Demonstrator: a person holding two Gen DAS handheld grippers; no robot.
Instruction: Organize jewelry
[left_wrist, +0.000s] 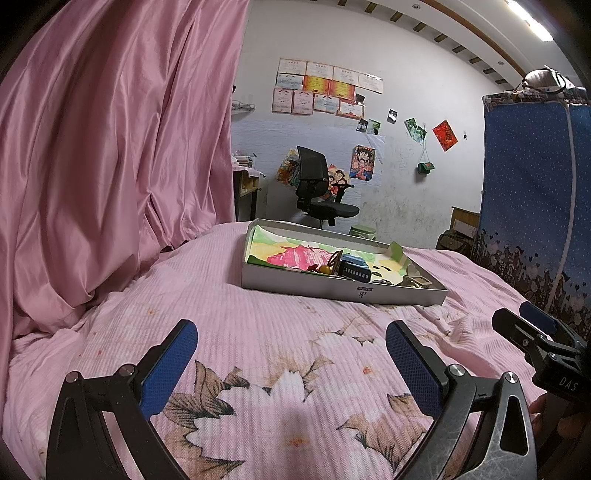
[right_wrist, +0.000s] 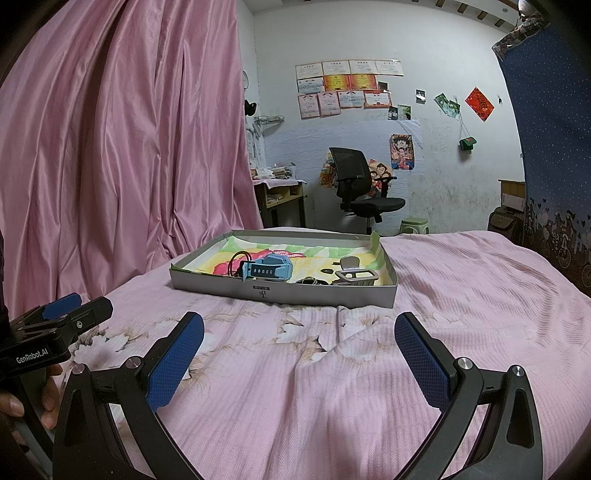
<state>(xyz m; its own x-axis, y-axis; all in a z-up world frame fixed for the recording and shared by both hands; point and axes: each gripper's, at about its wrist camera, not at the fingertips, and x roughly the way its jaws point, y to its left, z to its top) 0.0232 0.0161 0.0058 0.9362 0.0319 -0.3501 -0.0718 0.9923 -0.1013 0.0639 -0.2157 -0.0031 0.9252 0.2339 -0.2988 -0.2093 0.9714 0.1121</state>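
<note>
Right wrist view puts the shallow gray tray (right_wrist: 258, 291) straight ahead of my right gripper (right_wrist: 299, 349), its fingers spread empty, blue watch (right_wrist: 267, 268) inside lying crosswise; my left gripper (left_wrist: 291, 354), equally spread, sits no nearer.

Curtain (right_wrist: 129, 147): glossy pink satin cloth; bedspread (right_wrist: 295, 387): matt ribbed cloth; tray (right_wrist: 280, 291): matt grey cardboard; gripper pads (right_wrist: 177, 362): textured blue rubber.

So the tray (right_wrist: 280, 291) sat on the bed (right_wrist: 461, 295) toward its far edge, the watch (right_wrist: 267, 268) lay inside it, left of the clip (right_wrist: 356, 276), chair (right_wrist: 360, 186) behind.
</note>
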